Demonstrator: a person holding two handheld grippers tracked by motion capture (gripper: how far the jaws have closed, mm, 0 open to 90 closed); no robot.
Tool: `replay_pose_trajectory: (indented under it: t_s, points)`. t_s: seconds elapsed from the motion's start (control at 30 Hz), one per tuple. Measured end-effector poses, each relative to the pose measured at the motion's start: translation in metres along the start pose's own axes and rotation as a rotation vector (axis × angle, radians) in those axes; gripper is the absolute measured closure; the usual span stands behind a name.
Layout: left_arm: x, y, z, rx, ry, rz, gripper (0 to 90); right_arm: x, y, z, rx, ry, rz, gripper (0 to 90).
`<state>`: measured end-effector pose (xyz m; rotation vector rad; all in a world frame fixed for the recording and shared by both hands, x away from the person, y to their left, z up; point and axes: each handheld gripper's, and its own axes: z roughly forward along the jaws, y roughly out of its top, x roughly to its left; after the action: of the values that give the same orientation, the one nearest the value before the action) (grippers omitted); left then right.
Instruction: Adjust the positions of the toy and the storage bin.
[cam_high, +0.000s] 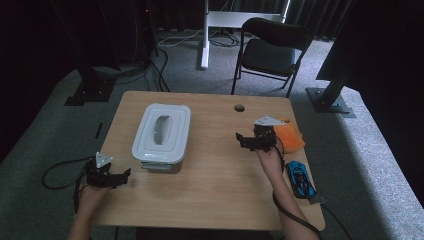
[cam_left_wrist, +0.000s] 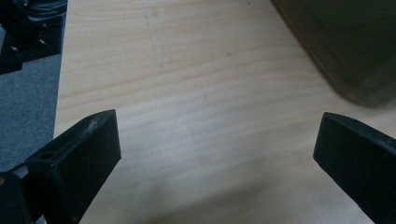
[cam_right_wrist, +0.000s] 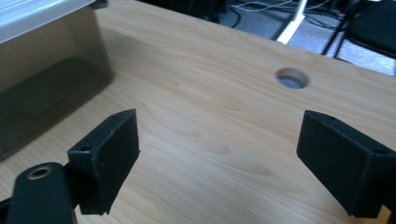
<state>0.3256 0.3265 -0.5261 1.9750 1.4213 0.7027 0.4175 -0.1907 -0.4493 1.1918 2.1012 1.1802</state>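
Observation:
A clear plastic box with a white lid (cam_high: 161, 132) stands on the left half of the wooden table (cam_high: 220, 175). My left gripper (cam_high: 125, 174) hovers at the table's front left corner, just short of the box, jaws pointing right. In the left gripper view it (cam_left_wrist: 217, 126) is open over bare wood, with the box's corner (cam_left_wrist: 345, 56) at the upper right. My right gripper (cam_high: 241, 139) is right of centre, jaws pointing left toward the box. In the right gripper view it (cam_right_wrist: 219, 126) is open and holds nothing, and the box's wall (cam_right_wrist: 46, 79) is at the left.
An orange soft thing (cam_high: 292, 136) lies just behind my right hand at the table's right edge. A blue toy car (cam_high: 300, 179) lies near the front right corner. A round cable hole (cam_high: 239, 107) (cam_right_wrist: 292, 78) is near the far edge. A black chair (cam_high: 272, 50) stands beyond the table.

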Motion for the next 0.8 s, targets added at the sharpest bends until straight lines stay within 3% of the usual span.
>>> replay_pose_trajectory:
  t_s: [0.1,0.23,0.53,0.63,0.7,0.8]
  points:
    - [0.000,0.007,0.009,-0.002,0.005,0.023,1.2,0.012,-0.003,0.017,0.016,0.008,-0.001,12.5]
    - [0.002,0.009,0.016,0.004,0.016,0.020,1.2,0.020,-0.008,0.032,0.023,0.002,0.016,12.5]
    - [0.006,0.024,0.029,0.001,0.018,0.035,1.2,0.036,-0.019,0.066,0.033,0.048,0.057,12.5]
    - [0.007,0.030,0.035,0.002,0.026,0.038,1.2,0.042,-0.021,0.078,0.043,0.036,0.057,12.5]
    - [0.009,0.033,0.039,0.004,0.025,0.037,1.2,0.047,-0.022,0.086,0.039,-0.008,0.065,12.5]
    - [0.012,0.040,0.045,-0.007,0.041,0.037,1.2,0.050,-0.021,0.093,0.034,-0.030,0.086,12.5]
